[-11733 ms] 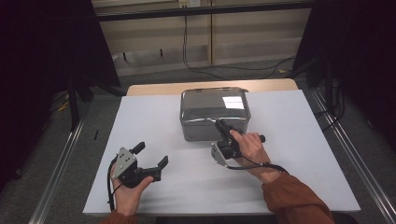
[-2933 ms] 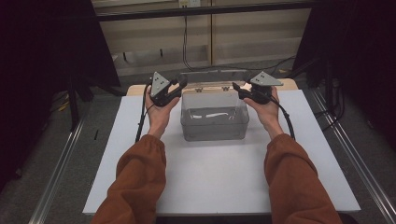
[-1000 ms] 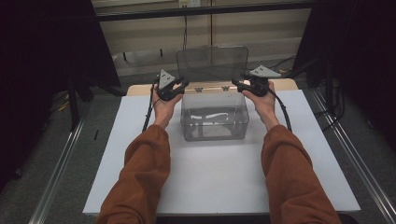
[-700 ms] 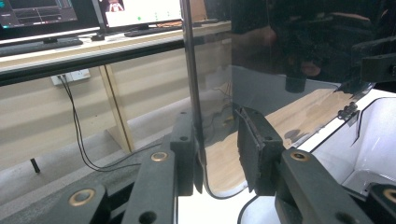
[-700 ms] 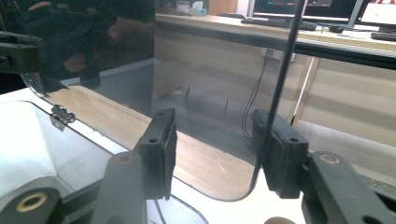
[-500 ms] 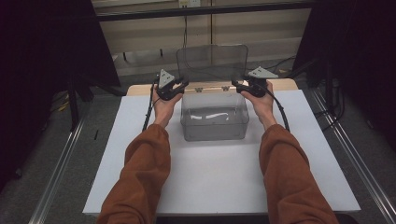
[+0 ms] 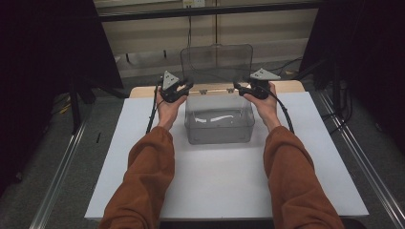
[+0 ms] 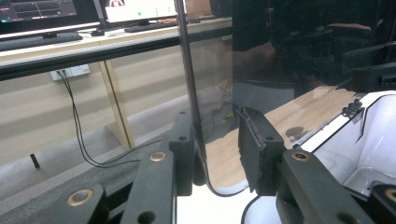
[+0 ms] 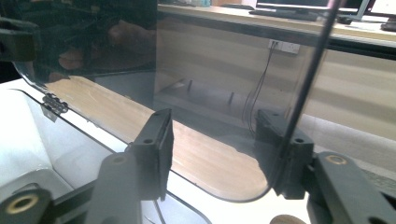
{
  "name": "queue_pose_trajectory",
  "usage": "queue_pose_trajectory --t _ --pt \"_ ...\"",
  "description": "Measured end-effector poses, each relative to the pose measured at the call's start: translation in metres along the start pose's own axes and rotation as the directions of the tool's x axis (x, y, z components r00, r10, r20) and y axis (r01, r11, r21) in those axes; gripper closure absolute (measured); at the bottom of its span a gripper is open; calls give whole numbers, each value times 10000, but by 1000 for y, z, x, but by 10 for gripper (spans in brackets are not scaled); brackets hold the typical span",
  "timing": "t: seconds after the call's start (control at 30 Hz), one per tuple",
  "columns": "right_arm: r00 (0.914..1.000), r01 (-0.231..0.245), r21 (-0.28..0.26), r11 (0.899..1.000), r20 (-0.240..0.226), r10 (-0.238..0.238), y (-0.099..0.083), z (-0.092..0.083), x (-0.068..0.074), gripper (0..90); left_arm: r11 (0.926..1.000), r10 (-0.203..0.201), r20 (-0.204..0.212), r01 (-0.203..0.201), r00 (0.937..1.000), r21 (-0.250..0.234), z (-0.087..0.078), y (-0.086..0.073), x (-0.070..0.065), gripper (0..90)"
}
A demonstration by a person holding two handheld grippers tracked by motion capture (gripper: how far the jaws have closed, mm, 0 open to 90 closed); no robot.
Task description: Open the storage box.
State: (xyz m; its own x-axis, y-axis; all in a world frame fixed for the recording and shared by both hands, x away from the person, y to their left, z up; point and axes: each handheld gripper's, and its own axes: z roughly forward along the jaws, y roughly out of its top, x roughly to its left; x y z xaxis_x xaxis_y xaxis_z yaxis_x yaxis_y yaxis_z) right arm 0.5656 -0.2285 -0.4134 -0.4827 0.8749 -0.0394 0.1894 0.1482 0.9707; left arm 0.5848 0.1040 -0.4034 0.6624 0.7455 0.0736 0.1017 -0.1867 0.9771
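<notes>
In the high view, a clear rectangular plastic box (image 7: 219,125) stands at the far middle of the white-topped desk (image 7: 224,176), and its transparent hinged lid (image 7: 217,63) is raised upright above the back rim. The left gripper (image 7: 187,86), held in the person's left hand (image 7: 168,106), meets the lid's lower left edge, and the right gripper (image 7: 237,87), in the right hand (image 7: 264,102), meets its lower right edge; both rust-orange sleeves (image 7: 148,176) reach in from the near side. In the left gripper view, the lid's (image 8: 261,70) side edge runs upright between the two black jaws of the left gripper (image 8: 219,154); it lies against one pad with a gap to the other, yet the jaws are as closed as they get, so the gripper is clenched on the lid. In the right gripper view, the right gripper (image 9: 224,151) stands released: its jaws are spread wide, the rounded corner of the lid (image 9: 210,121) sits between them, its edge close to one pad, and the other pad is clear of the plastic. The box's white-looking rim (image 9: 28,140) lies beside it.
</notes>
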Motion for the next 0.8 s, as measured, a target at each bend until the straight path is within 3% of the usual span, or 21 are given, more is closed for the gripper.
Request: queue_pose_trajectory --t 0.07,0.17,0.27,0.33,0.4,0.57,0.67,0.7,0.73,0.8 --pt "9999 -83 -51 10000 -92 82 0 0 -1 478 10000 3 -41 -3 10000 23 1 0 0 661" --pt "9998 -156 -88 9998 -89 155 -1 1 -1 475 9993 -387 35 387 9992 5 2 -1 -3 605" --pt "9995 -271 -125 9996 -142 269 -1 1 -2 475 9992 -391 -26 391 9992 47 4 0 -4 582" --pt "9993 -345 -118 9993 -126 344 -1 1 -2 470 9975 -703 -11 703 9975 9 5 -1 -6 544" --pt "9994 -335 -130 9994 -118 333 -1 2 -2 467 9987 -502 -78 502 9987 78 6 -1 -6 530" --pt "9995 -306 -166 9994 -61 305 -1 2 -1 449 9967 -810 -81 811 9967 77 7 -2 -7 518" --pt "9993 -381 -204 9991 27 381 -2 4 1 434 9975 -692 -191 695 9974 133 9 -3 -9 468" --pt "9990 -439 -216 9988 19 439 -2 4 1 434 9964 -846 -173 847 9963 95 10 -3 -11 458" --pt "9987 -505 -219 9985 2 505 -2 4 1 435 9981 -568 -203 572 9982 231 10 -3 -10 452" --pt "9988 -481 -237 9986 -19 481 -2 4 1 434 9972 -683 -186 689 9975 284 10 -4 -10 452"
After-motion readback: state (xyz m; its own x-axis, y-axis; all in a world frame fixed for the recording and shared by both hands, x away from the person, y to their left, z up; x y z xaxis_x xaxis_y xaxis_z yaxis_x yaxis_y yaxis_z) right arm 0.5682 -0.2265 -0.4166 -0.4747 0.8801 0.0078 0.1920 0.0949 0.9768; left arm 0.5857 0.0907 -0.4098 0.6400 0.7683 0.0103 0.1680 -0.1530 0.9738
